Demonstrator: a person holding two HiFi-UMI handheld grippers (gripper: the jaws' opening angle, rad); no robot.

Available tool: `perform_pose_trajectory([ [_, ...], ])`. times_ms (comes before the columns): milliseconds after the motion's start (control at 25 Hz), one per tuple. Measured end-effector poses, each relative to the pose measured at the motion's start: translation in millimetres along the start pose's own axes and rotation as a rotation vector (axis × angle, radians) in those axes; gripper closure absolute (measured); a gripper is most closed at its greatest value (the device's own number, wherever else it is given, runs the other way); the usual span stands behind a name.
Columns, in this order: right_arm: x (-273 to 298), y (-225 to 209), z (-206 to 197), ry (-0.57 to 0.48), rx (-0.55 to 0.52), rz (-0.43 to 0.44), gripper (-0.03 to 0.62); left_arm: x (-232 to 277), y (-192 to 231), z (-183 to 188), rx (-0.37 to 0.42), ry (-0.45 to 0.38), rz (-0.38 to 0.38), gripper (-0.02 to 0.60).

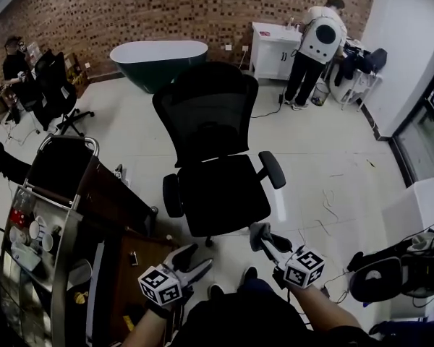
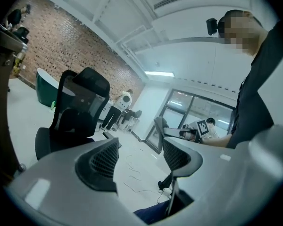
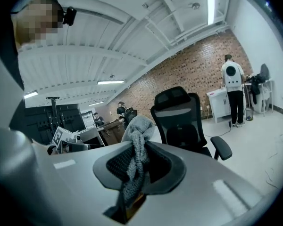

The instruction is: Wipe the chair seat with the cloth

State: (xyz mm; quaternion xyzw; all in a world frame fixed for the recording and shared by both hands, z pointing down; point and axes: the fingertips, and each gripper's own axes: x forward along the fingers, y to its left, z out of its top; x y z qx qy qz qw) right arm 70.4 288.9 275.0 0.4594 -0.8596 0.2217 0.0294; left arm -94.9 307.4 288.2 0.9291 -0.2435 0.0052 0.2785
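the black mesh-backed office chair (image 1: 211, 121) stands just ahead of the person, its flat black padded seat (image 1: 224, 194) bare and not yet touched. the right gripper (image 1: 263, 236) has its jaws closed on a bunched grey knitted cloth (image 3: 136, 147). the cloth is pinched as a narrow twisted strand, with a soft lump poking past the tips, and it hangs short of the seat's front edge. the left gripper (image 2: 139, 150) has its jaws well apart with nothing between them.

the main risk, as i judge it, is the grip. only a thin twist is clamped, so drag across the seat could pull the cloth free, or leave hard jaw tips scraping the upholstery. the chair looks like a swivel type, so a firm push may turn or roll it away unless the free gripper steadies it. the armrest (image 1: 272, 169) nearer the right gripper could catch it on a wide stroke.
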Motion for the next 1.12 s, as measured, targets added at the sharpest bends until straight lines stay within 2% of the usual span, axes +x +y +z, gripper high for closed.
perform_pose_trajectory([
  [560,-67,-4,27,-0.044,-0.055,0.079,0.543,30,-64,-1,0.036,-0.051,0.019,0.261],
  [920,-86,-14,33,-0.052,-0.072,0.131,0.543,38,-84,-4,0.054,-0.071,0.063,0.261],
  [1120,-91,-17,34,-0.054,-0.08,0.143,0.543,43,-91,-4,0.054,-0.078,0.062,0.261],
])
